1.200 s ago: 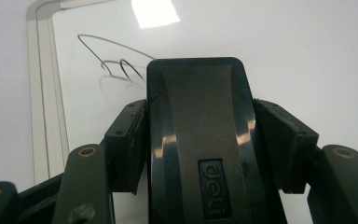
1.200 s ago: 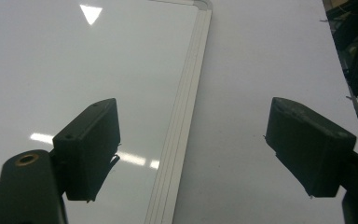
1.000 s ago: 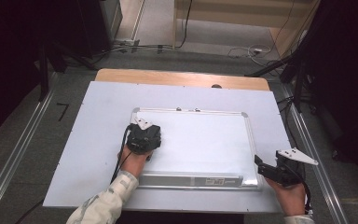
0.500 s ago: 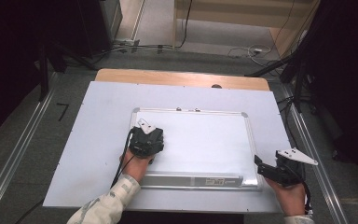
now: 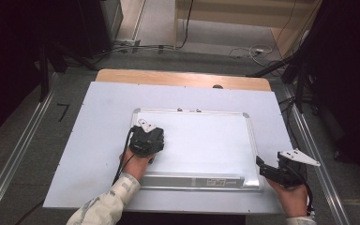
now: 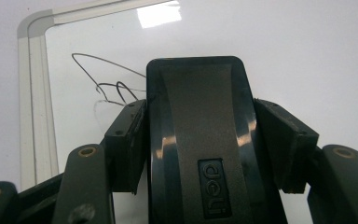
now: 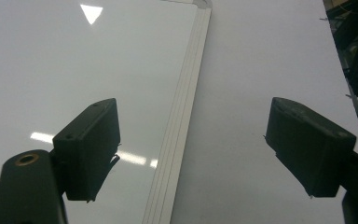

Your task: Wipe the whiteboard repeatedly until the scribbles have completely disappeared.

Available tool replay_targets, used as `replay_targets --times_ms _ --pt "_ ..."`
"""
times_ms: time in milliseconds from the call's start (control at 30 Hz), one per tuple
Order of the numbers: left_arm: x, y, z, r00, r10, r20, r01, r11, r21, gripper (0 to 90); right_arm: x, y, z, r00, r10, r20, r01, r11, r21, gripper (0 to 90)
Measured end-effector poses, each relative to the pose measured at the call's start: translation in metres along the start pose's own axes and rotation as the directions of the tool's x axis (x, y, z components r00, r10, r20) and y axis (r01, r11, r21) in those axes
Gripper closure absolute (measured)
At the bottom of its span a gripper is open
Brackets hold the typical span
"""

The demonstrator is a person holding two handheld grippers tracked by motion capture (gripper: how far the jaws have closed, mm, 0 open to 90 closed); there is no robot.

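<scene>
Eraser (image 6: 200, 140) clamped between left gripper (image 6: 203, 140) jaws, resting on whiteboard (image 5: 206, 140) near pen marks (image 6: 107, 84). Right gripper (image 7: 191, 144) jaws wide, straddling the board's frame.

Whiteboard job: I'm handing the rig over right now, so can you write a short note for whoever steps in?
Left tongs: shut on the black eraser, held over the whiteboard near its left edge.
Right tongs: open, holding nothing, straddling the board's right frame edge near the front corner.
Things: the whiteboard lies flat on the white table. Thin pen lines sit just beyond the eraser, by the board's corner.
Done: eraser picked up and brought to the marks.
Left: wipe those lines off; the right tongs could probably steady the frame meanwhile.
</scene>
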State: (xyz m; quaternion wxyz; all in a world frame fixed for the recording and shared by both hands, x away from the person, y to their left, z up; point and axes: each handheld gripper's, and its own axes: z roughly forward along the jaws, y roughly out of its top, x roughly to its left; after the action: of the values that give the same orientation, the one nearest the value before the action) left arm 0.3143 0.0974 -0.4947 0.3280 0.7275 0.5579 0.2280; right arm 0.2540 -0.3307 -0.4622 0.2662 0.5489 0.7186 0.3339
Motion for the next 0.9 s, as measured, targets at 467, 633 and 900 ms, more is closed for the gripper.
replay_targets --times_ms 467,633,900 --pt "0.020 0.007 0.008 0.9979 -0.062 -0.017 0.062 0.9979 -0.020 38.4 -0.001 0.000 0.000 1.0000 0.003 0.002 -0.003 1.000 0.001 16.2" --pt "0.028 0.010 0.011 0.9966 -0.077 -0.031 0.076 0.9968 -0.024 38.4 -0.001 -0.001 0.000 1.0000 0.004 0.001 -0.004 1.000 0.002 16.3" --pt "0.039 0.016 0.017 0.9923 -0.112 -0.054 0.110 0.9933 -0.034 38.4 -0.001 -0.001 0.001 1.0000 0.002 -0.002 -0.002 1.000 0.003 16.3"
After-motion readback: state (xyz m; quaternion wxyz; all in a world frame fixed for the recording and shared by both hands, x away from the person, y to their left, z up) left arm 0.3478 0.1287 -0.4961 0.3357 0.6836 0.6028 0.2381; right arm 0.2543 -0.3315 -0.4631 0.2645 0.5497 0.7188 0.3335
